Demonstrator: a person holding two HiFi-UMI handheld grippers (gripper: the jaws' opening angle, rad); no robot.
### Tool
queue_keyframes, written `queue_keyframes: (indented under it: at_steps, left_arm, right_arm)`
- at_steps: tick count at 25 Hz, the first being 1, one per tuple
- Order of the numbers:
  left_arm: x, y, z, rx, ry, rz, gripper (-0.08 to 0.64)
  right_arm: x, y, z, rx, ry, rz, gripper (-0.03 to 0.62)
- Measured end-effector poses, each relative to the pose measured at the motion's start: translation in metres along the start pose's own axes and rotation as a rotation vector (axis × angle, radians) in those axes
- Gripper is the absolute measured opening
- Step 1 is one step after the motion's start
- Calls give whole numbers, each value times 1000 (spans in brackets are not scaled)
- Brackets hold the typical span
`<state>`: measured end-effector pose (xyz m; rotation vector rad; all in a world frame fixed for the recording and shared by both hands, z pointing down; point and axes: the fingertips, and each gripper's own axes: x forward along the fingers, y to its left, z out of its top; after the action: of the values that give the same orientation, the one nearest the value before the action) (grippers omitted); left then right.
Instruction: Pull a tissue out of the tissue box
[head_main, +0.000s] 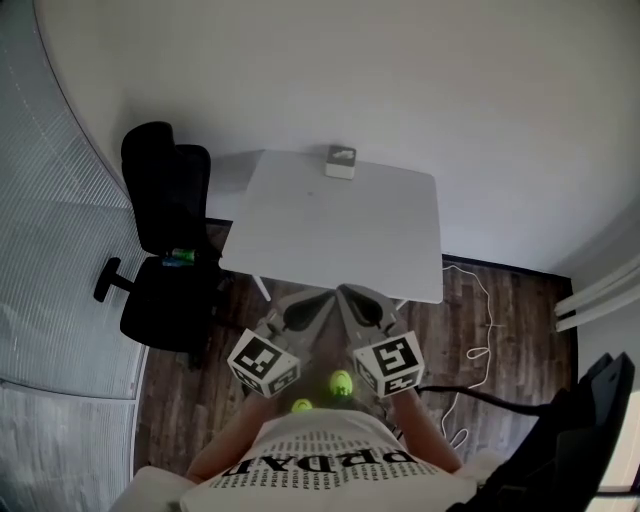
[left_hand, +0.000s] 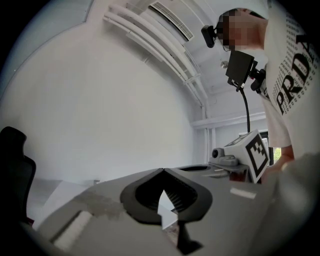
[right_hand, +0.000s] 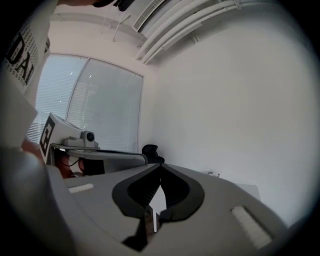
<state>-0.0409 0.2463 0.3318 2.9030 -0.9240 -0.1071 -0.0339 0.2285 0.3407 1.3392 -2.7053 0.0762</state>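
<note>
Jaws of left gripper (left_hand: 162, 171) and right gripper (right_hand: 160, 166) both together, empty. Tissue box (head_main: 341, 161) at upper centre of head view, on far edge of table (head_main: 340, 235), well apart from both. Likely risks: shut jaws nudge light box toward far edge; unsteadied box lifts with tissue.

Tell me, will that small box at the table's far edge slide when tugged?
Probably: the tissue box looks small, likely light, and the white table looks smooth, so it may slide or lift. It sits squat, so tipping seems unlikely.
</note>
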Motion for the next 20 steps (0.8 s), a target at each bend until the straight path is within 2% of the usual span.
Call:
queue_keyframes:
  at_steps: [13,20]
  left_arm:
    - [97,41,4,23,11,92,-8]
    - [119,50,-3,27,-8,136,-8]
  right_arm:
    - [36,-96,8,-10,-10,83,8]
    - [42,-117,4,-36,-7,125,9]
